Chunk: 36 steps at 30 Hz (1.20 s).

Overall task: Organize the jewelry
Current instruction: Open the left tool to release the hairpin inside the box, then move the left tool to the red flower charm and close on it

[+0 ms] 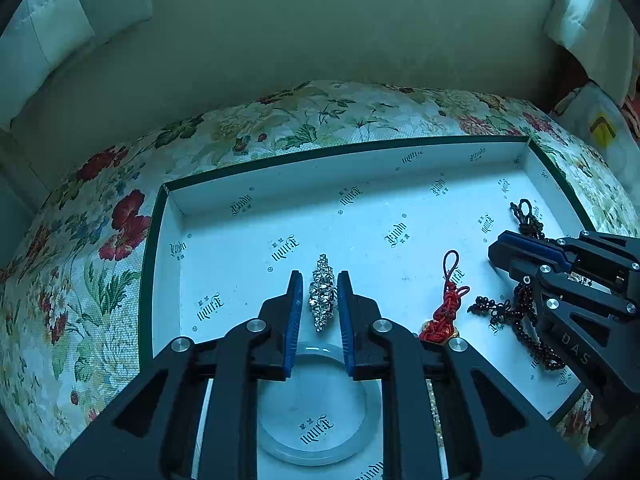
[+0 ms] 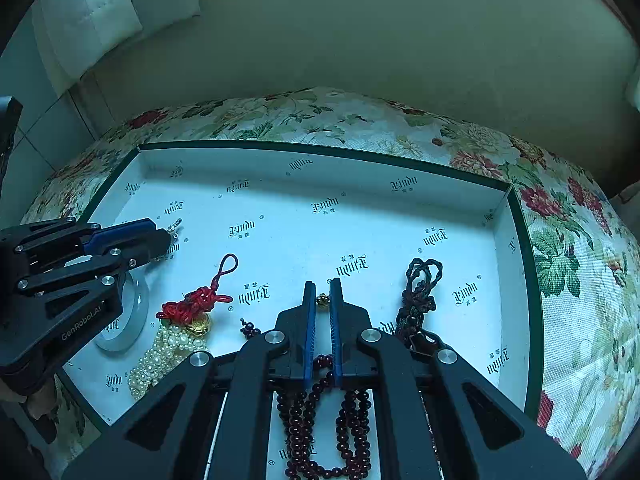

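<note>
A rhinestone piece (image 1: 321, 300) lies on the floor of the white box (image 1: 248, 200). My left gripper (image 1: 320, 280) is open, with a blue pad on each side of the piece and a thin gap at both. Below it sits a pale glass bangle (image 1: 276, 446). My right gripper (image 2: 323, 286) is shut on a dark red bead necklace (image 2: 352, 420). A small gold bead (image 2: 323, 300) shows between its tips, and the strand's loops trail beneath the fingers. In the left wrist view the right gripper (image 1: 496, 250) stands over the beads (image 1: 520, 312) at the box's right side.
A red knotted charm (image 2: 192, 304) with a gold piece lies mid-box, against a pearl strand (image 2: 160, 356). A dark braided cord (image 2: 420, 292) lies to the right. The box has low green-edged walls (image 2: 528, 280) and rests on a floral cushion (image 2: 580, 280). A pale sofa back stands behind.
</note>
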Each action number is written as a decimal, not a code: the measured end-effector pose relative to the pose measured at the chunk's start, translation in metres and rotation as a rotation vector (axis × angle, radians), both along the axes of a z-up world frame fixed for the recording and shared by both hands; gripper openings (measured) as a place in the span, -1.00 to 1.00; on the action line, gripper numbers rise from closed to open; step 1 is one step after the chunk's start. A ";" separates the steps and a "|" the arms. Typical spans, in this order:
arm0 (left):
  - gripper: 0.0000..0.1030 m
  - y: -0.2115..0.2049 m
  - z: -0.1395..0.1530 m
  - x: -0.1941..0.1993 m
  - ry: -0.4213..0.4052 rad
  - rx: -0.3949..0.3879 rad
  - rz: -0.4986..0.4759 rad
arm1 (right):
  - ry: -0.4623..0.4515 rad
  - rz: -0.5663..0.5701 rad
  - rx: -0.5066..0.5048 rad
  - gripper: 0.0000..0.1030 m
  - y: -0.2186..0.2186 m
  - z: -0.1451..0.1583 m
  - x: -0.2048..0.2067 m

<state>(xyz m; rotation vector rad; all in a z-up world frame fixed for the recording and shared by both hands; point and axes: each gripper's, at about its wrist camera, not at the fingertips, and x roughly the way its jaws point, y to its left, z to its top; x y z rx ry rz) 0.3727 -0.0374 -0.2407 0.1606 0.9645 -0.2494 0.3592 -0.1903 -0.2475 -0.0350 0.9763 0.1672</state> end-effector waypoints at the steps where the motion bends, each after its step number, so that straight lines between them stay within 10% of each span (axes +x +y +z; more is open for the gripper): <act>1: -0.42 0.001 0.000 0.000 -0.002 0.002 0.004 | 0.001 -0.002 0.002 -0.86 -0.001 0.000 0.000; 5: -0.20 0.006 0.005 -0.004 -0.008 -0.015 0.019 | -0.006 -0.012 0.025 -0.69 -0.005 0.006 -0.003; 8: -0.12 0.009 0.012 -0.010 -0.017 -0.025 0.026 | -0.034 -0.026 0.033 -0.10 -0.007 0.014 -0.007; 36: -0.12 0.036 0.025 -0.159 0.020 -0.040 -0.004 | 0.006 0.042 0.040 -0.12 0.012 0.024 -0.167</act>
